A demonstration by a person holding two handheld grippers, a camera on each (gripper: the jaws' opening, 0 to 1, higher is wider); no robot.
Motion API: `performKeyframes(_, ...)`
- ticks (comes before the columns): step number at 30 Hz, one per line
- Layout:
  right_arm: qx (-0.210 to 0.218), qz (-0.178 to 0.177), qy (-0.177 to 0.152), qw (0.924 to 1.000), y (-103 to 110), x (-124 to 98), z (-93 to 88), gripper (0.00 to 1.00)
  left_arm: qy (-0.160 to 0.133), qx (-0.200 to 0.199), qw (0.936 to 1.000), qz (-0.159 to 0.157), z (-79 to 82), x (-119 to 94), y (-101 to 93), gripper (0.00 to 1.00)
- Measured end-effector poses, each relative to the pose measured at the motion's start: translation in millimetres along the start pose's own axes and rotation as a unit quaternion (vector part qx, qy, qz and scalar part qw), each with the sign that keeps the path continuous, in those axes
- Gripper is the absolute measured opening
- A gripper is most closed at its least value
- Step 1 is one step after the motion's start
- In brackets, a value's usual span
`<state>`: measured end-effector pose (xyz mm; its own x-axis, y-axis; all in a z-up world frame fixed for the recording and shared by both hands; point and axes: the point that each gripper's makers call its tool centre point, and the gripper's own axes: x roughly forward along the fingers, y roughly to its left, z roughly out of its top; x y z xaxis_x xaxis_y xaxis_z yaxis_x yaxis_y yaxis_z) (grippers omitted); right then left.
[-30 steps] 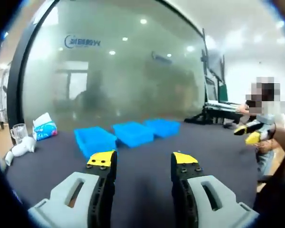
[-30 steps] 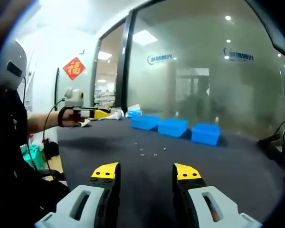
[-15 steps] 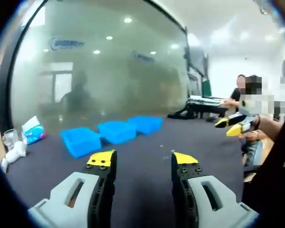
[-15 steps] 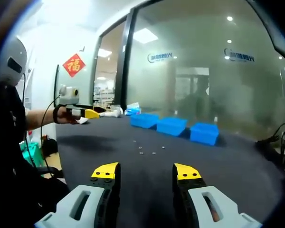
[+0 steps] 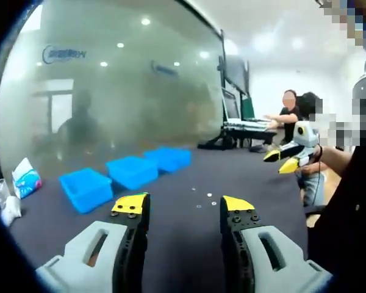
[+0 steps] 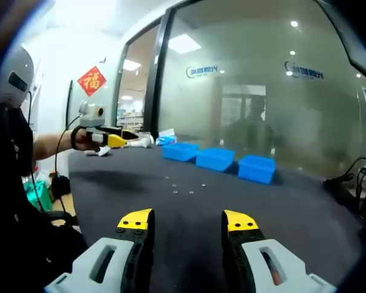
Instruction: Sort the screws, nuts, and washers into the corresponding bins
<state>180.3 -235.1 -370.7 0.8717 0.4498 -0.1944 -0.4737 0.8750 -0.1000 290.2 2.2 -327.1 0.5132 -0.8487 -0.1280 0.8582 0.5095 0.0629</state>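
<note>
Your left gripper (image 5: 184,206) sat low in the left gripper view, jaws spread apart and nothing between them, above the dark table (image 5: 171,244). Three blue bins (image 5: 123,173) ran in a row across the left middle of that frame, in front of the frosted glass wall (image 5: 110,91). A scatter of small metal parts (image 5: 206,196) lay on the table just above your right jaw tip, centre frame; too small to tell screws from nuts or washers. At the left edge sat a tissue packet (image 5: 24,177). Your right gripper (image 5: 280,161) came in from the right edge, yellow tips pointing left.

In the right gripper view, that right gripper (image 6: 188,221) was released too, jaws parted and empty at the bottom centre. The bins (image 6: 215,159) stood at centre right, the small parts (image 6: 184,185) below them at mid frame, well apart from the bins. Your left gripper (image 6: 131,138) showed at the left, held over the table's far edge.
</note>
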Motion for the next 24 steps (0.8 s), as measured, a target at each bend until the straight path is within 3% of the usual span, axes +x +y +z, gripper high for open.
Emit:
performKeyframes(7, 0.004, -0.01, 0.004, 0.9999, -7.6, -2.0, -4.2, 0.41, 0.034, -0.021, 0.999, -0.021, -5.3, 28.4, 1.9, 0.43)
performKeyframes(20, 0.01, -0.021, 0.007, 0.9997, -17.0, -5.0, -9.8, 0.41, 0.102, 0.036, 0.9922, -0.061, -7.3, 101.9, -10.6, 0.42)
performKeyframes(24, 0.013, -0.028, 0.008, 0.9995, -22.0, -7.8, -12.3, 0.41, 0.13, 0.038, 0.9885, -0.067, -14.5, 122.4, -10.5, 0.35)
